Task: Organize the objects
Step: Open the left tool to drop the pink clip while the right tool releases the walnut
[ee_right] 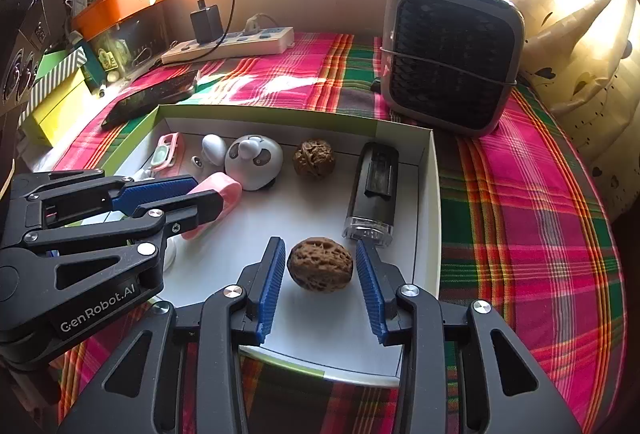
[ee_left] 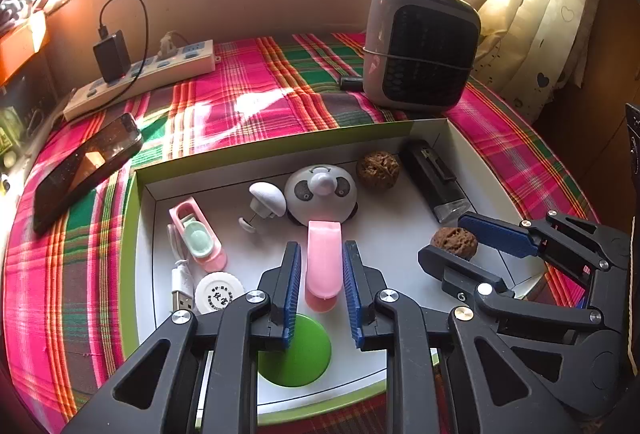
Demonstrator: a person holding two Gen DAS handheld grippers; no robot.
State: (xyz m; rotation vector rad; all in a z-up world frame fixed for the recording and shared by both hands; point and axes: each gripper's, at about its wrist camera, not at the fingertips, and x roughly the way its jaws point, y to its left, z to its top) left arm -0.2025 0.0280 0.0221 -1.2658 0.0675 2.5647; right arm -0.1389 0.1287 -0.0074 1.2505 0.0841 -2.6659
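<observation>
A shallow white box with green rim (ee_left: 280,140) (ee_right: 434,194) lies on a plaid cloth. My left gripper (ee_left: 321,254) is open, its jaws on either side of a pink oblong piece (ee_left: 323,262) (ee_right: 224,190) lying in the box, with small gaps. My right gripper (ee_right: 320,250) (ee_left: 448,238) is open around a brown walnut (ee_right: 320,269) (ee_left: 455,241) on the box floor, not touching. Also inside are a second walnut (ee_left: 378,170) (ee_right: 314,157), a panda toy (ee_left: 320,196) (ee_right: 253,161) and a black device (ee_left: 434,180) (ee_right: 374,190).
The box also holds a white mushroom piece (ee_left: 266,198), a pink-green clip (ee_left: 198,234), a USB plug (ee_left: 182,286), a round white tin (ee_left: 219,292) and a green disc (ee_left: 298,352). On the cloth are a phone (ee_left: 86,166), power strip (ee_left: 144,78) and grey heater (ee_left: 420,46).
</observation>
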